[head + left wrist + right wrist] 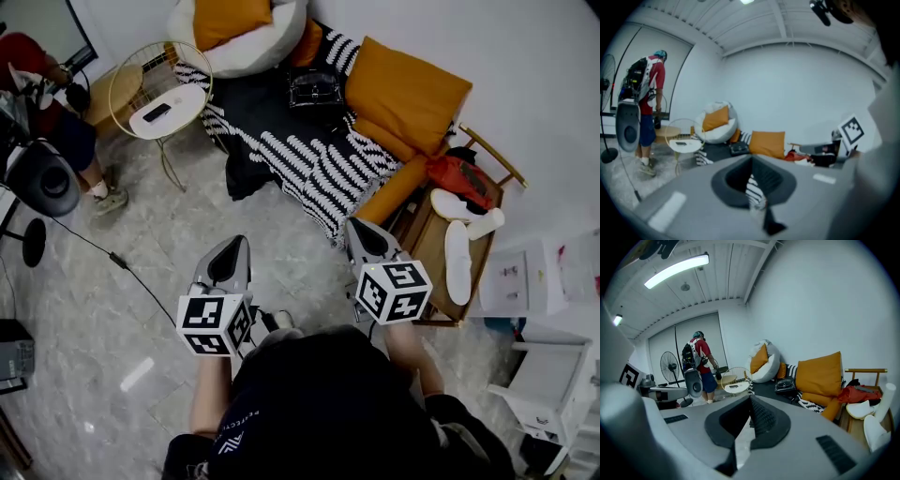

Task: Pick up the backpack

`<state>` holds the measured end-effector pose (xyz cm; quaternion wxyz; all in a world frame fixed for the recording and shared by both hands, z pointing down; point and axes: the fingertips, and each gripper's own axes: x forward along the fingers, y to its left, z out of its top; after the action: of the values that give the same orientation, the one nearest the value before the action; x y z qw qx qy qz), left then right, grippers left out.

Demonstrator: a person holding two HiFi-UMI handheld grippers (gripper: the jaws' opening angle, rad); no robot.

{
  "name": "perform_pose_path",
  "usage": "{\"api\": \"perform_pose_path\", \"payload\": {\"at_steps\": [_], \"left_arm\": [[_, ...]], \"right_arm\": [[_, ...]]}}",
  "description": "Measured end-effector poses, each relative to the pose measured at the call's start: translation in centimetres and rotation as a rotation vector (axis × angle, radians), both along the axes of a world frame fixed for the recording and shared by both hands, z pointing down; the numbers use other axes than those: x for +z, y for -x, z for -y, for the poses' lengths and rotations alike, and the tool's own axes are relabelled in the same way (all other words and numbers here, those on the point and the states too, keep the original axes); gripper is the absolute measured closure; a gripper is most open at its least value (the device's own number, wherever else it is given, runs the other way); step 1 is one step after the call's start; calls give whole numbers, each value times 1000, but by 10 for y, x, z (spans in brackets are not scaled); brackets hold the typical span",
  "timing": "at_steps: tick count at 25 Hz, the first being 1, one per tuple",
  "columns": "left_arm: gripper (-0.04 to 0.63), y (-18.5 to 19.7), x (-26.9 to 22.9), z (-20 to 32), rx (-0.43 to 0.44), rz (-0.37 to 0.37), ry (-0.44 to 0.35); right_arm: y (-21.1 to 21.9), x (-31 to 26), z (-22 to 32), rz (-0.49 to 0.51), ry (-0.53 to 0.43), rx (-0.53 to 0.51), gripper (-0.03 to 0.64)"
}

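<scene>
Backpack (316, 89): upper centre, on striped blanket (319, 159); likely soft, light, slumping.
Hold: probably at its top.
Left gripper (228, 258): jaws together, empty.
Right gripper (367, 239): jaws together, empty.

No legible text anywhere; only faint, unreadable white print on the person's black shirt (328, 403)

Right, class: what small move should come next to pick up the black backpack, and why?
Probably move the right tool forward toward the black backpack, opening its jaws: the backpack lies untouched on the black-and-white striped blanket, well ahead, and that tool is shut, empty.
</scene>
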<state>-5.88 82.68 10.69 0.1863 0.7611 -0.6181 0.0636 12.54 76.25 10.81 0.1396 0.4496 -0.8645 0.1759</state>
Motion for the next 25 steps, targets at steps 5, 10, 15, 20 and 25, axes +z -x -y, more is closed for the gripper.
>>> {"api": "perform_pose_path", "payload": {"at_steps": [5,10,15,20,25], "left_arm": [[588,24,5,10,-7,-25,3],[587,29,8,27,-2,-31,2],[586,36,15,60,-1,-23,6],[587,49,24,105,-26,3,27],[586,54,26,167,-21,7,43]], "right_arm": [[26,7,8,-6,13,-13,621],[38,14,22,-11,33,-29,621],[49,25,58,-4,34,-49,621],[66,35,112,9,40,-85,621],[78,33,175,11,41,-102,621]]}}
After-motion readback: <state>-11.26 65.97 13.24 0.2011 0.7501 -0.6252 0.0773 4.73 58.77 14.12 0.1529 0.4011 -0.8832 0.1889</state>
